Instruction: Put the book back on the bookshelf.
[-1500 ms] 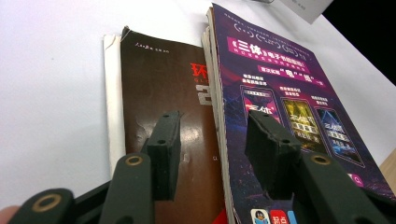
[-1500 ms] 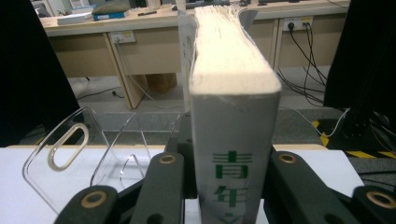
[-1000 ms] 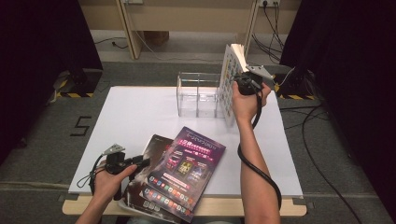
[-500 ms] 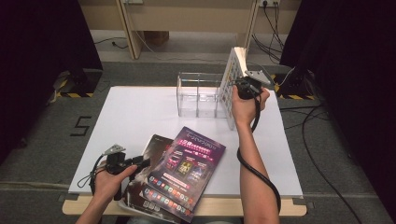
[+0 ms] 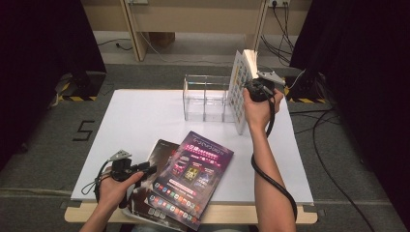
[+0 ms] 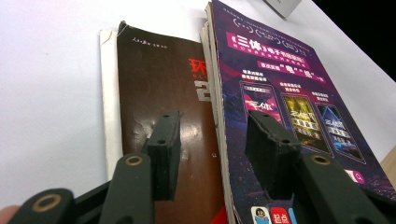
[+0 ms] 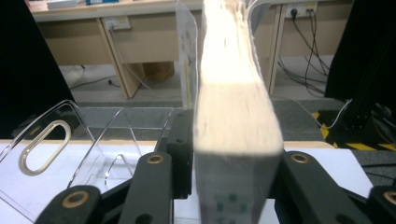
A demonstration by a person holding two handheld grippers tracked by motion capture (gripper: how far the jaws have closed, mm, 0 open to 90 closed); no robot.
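At upper right of the high view, the right tongs [image 5: 251, 88] straddle a floppy, light book [image 5: 240, 92] standing beside the clear rack [image 5: 205, 96]; jaws just widened, seemingly no longer pinching. Support its spine. Left tongs [image 6: 212, 144] gape over the magazines [image 6: 275, 93]

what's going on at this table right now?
A person is filing magazines into a clear acrylic rack at the far side of the white table. The right tongs have an upright book between their jaws at the rack's right end; the jaws have just been opening, so it looks like a release. The left tongs sit open at the near edge, straddling the spine edge of the purple magazine, which lies on top of a brown magazine.
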